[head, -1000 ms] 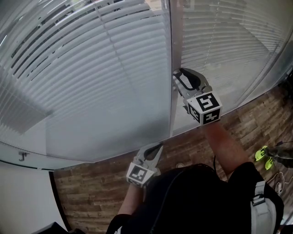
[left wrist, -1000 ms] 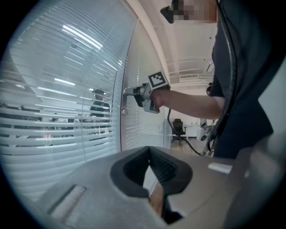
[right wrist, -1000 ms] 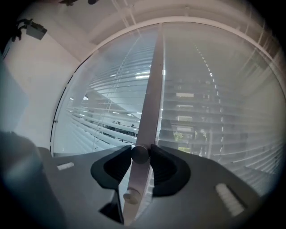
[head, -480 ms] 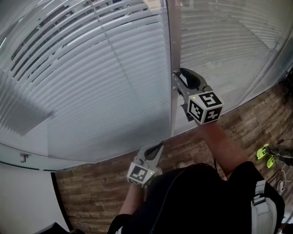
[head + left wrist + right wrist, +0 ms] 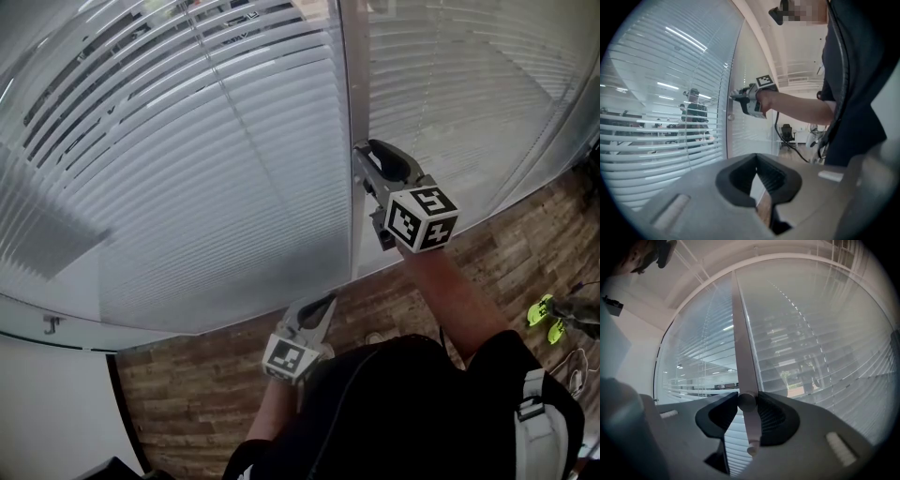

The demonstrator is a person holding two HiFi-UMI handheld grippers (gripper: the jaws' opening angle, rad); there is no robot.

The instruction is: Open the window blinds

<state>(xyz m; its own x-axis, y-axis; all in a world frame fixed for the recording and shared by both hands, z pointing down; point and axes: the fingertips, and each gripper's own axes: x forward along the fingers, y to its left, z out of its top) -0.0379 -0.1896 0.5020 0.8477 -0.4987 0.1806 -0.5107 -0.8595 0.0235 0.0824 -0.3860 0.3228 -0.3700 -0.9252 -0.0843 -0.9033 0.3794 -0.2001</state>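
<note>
My right tongs (image 5: 362, 157) grip the round tilt knob (image 5: 746, 401) on the mullion (image 5: 352, 103) between two slatted window blinds (image 5: 216, 169). My left tongs (image 5: 326, 304) hang low, closed and empty, above the wood floor (image 5: 187, 394).

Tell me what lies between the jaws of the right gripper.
A round knob on the vertical post, pinched by the right gripper; the right gripper view shows it.
</note>
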